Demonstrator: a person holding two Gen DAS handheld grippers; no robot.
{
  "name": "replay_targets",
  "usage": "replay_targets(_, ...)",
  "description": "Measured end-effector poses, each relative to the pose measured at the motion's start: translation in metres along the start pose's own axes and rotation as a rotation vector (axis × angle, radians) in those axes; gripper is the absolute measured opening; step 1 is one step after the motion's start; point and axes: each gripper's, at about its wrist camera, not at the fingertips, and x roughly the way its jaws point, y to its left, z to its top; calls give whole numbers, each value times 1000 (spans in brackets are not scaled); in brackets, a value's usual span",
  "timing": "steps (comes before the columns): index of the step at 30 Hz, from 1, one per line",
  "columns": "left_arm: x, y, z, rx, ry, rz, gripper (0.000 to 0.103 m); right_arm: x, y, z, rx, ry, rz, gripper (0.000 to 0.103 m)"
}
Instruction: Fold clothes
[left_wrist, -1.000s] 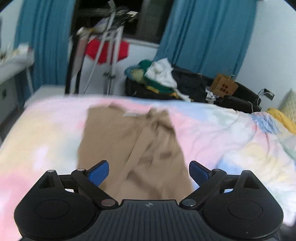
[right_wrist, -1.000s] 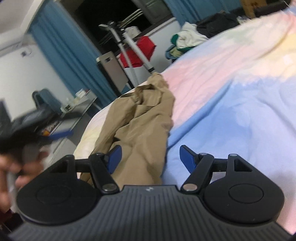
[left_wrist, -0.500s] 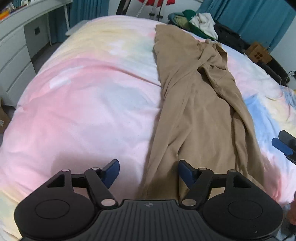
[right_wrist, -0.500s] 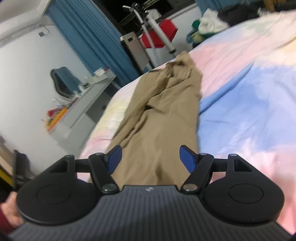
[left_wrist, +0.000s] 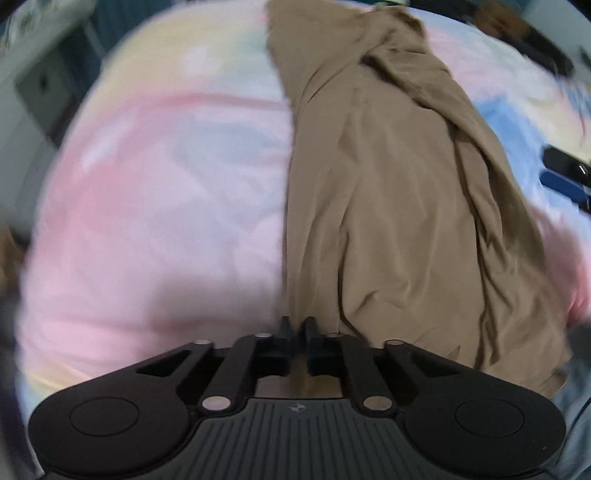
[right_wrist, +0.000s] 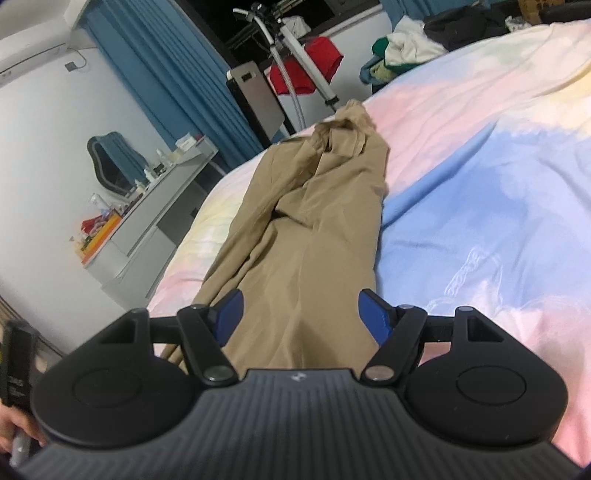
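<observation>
A tan garment (left_wrist: 388, 206) lay lengthwise and rumpled at the bed's (left_wrist: 155, 192) near edge as the left gripper (left_wrist: 295, 332) pinched shut on its left hem and the right gripper (right_wrist: 299, 308) hovered spread, a thin bite liable to slip.

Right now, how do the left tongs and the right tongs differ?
The left tongs are shut at the near left edge of the tan trousers; whether they pinch cloth is unclear. The right tongs are open, their blue pads spread over the trousers' near end. The left view is blurred, the right sharp. Both sit at the trousers' near end on the pastel bedcover.
</observation>
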Motion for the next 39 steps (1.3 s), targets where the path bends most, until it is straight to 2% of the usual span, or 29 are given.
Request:
replay_targets(3,-33,-26,4,106,-69,64,3,-1,-2,1,16,-11,-26,72)
replay_targets(7,-59,-68,7,185,-89,50,3,-1,-12,8,56,-43,-55,72)
replay_targets(11,-43,-109,1,262,-46,40,5,-1,-22,9,101,-30,-51,72)
replay_targets(14,-25,-124,-6,329,-51,44,7,-2,-22,7,100,-24,-44,72)
replay_targets(20,-16,-123,-11,326,-42,-26,26,0,-19,5,93,-6,-27,72)
replay_targets(22,-15,-121,-12,316,-36,-75,34,1,-18,5,94,-1,-19,72)
replay_targets(23,-14,-120,-13,311,-18,-122,47,2,-18,5,95,2,-14,72)
replay_targets(24,-14,-117,-14,303,-8,-162,54,2,-18,5,96,9,-6,72)
replay_targets(25,-16,-114,-16,295,0,-200,54,2,-17,4,98,16,2,72)
replay_targets(26,-18,-108,-16,277,-3,-225,54,3,-17,4,101,25,10,72)
replay_targets(31,-29,-55,-11,35,-94,-393,63,-3,-14,1,107,65,52,72)
replay_targets(34,-36,-22,-8,-114,-150,-493,77,-7,-13,0,89,88,15,72)
replay_targets(37,-23,4,-10,-252,-217,-406,80,-6,-16,-3,75,137,-65,72)
replay_targets(39,-3,15,-11,-330,-163,-356,78,-3,-21,-6,93,166,-78,72)
